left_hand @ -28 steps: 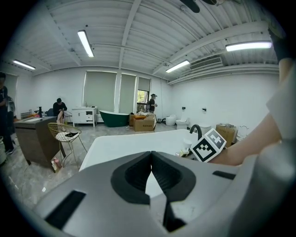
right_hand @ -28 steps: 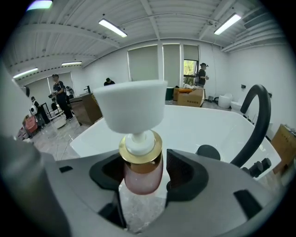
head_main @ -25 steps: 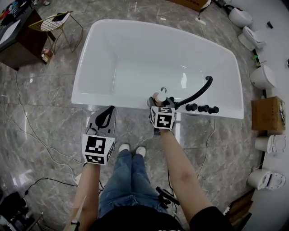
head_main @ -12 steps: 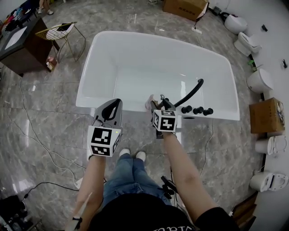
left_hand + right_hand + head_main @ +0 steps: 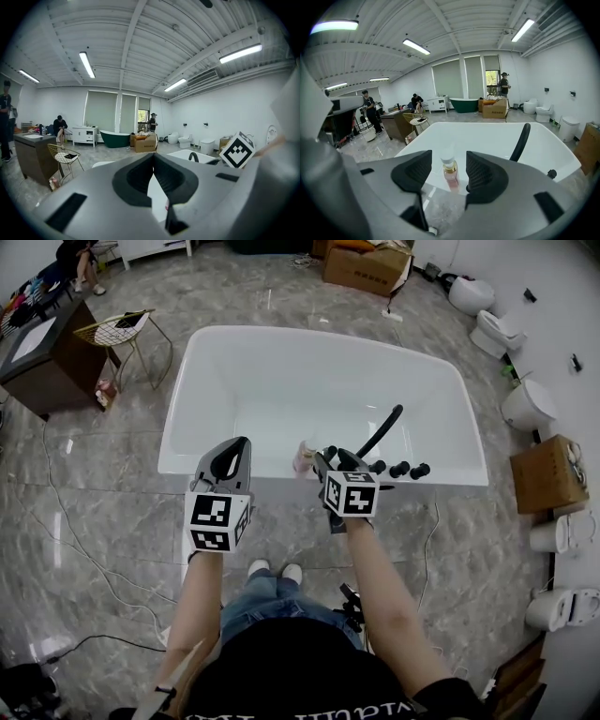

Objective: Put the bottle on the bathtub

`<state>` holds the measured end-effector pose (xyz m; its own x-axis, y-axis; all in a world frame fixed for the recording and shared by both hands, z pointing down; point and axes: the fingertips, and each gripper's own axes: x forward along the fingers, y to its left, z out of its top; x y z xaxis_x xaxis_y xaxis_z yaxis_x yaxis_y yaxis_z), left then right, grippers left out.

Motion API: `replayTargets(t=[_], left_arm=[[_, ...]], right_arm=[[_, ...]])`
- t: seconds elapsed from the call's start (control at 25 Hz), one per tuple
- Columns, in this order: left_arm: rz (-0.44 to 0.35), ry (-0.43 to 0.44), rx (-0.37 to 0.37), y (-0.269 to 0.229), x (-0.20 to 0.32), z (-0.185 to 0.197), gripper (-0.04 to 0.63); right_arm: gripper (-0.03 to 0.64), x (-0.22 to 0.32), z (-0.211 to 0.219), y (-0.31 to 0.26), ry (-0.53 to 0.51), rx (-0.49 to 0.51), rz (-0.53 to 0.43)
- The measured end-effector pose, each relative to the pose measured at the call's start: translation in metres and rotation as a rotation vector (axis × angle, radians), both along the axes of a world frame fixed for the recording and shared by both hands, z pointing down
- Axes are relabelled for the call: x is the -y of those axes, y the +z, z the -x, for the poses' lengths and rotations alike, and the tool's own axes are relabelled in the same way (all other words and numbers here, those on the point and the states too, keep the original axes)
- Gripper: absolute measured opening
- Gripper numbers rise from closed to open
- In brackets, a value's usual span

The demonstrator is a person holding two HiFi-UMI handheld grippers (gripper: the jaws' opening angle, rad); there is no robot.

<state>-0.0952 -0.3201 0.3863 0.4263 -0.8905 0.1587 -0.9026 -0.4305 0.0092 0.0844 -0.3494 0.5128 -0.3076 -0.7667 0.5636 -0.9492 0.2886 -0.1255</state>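
A small pink bottle (image 5: 303, 458) with a gold collar and white cap stands upright on the near rim of the white bathtub (image 5: 180, 418). My right gripper (image 5: 336, 463) is open just behind it, a little to its right. In the right gripper view the bottle (image 5: 450, 172) stands free on the bathtub rim (image 5: 433, 185), just beyond the parted jaws of the right gripper (image 5: 448, 162), touching neither. My left gripper (image 5: 236, 452) hovers over the near rim to the left, shut and holding nothing. In its own view the left gripper (image 5: 153, 160) shows its jaws meeting.
A black curved faucet (image 5: 380, 439) with black knobs (image 5: 399, 468) sits on the rim right of the bottle. A wire chair (image 5: 117, 329) and dark desk (image 5: 37, 343) stand far left. Cardboard boxes (image 5: 542, 474), toilets (image 5: 483, 298) and floor cables (image 5: 75, 531) surround the tub.
The right gripper has opened and drawn back from the bottle, which now stands alone on the rim. The left gripper has moved forward to the rim.
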Motion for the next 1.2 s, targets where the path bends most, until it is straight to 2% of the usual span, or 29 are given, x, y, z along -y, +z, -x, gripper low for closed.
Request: replayTargets(t=[0.24, 0.64, 0.8, 0.96, 1.2], left_arm=[[-0.046, -0.005, -0.016, -0.020, 0.001, -0.007, 0.012], [-0.141, 0.018, -0.006, -0.059, -0.005, -0.017, 0.012], [-0.192, 0.019, -0.004, -0.078, -0.009, -0.018, 0.012], [-0.227, 0.011, -0.016, -0.094, -0.011, -0.016, 0.012], [-0.287, 0.010, -0.028, -0.120, -0.017, -0.013, 0.011]], right_arm=[[0.230, -0.016, -0.006, -0.042, -0.047, -0.025, -0.078], [0.195, -0.047, -0.002, -0.120, -0.127, -0.100, -0.266], [0.140, -0.058, -0.004, -0.148, -0.133, -0.097, -0.343], [0.028, -0.068, -0.010, -0.175, -0.124, -0.142, -0.416], [0.014, -0.081, -0.018, -0.221, -0.114, -0.122, -0.511]])
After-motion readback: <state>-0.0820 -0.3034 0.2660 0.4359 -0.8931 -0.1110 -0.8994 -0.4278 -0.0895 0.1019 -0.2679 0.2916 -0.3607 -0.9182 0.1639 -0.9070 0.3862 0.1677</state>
